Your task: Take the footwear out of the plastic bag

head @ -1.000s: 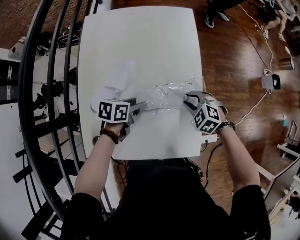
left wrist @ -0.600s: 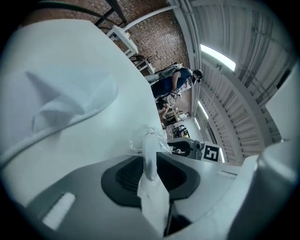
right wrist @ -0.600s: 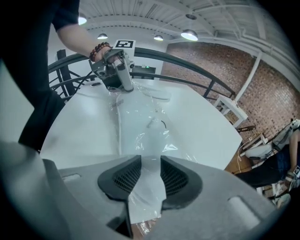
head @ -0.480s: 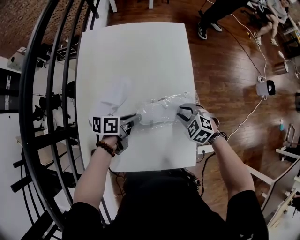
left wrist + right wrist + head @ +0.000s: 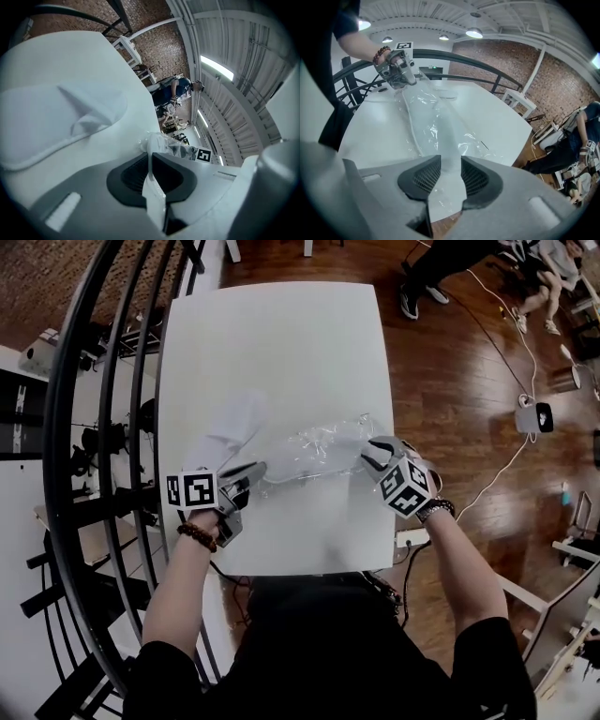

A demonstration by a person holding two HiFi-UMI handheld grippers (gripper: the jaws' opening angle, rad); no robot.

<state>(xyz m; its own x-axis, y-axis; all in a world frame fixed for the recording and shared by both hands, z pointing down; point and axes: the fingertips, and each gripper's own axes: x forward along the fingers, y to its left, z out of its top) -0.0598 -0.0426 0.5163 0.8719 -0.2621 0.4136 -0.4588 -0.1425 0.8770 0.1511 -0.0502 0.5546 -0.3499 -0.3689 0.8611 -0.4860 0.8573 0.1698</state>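
Note:
A clear plastic bag (image 5: 314, 448) hangs stretched between my two grippers over the white table (image 5: 281, 343). My left gripper (image 5: 247, 478) has just been closing, and its jaws now pinch the bag's thin left end (image 5: 151, 176). My right gripper (image 5: 373, 454) is shut on the bag's right end, where a long white slipper (image 5: 440, 154) shows through the plastic between the pads. A second white slipper (image 5: 230, 426) lies loose on the table beyond the left gripper, and it shows large in the left gripper view (image 5: 61, 119).
A black curved railing (image 5: 94, 427) runs along the table's left side. Right of the table, the wooden floor (image 5: 459, 381) carries cables and a small white device (image 5: 534, 416). People sit at the far right.
The left gripper's jaws have closed on the bag's left end and moved left and up. The bag now hangs stretched between the grippers. The right gripper has stayed nearly still.

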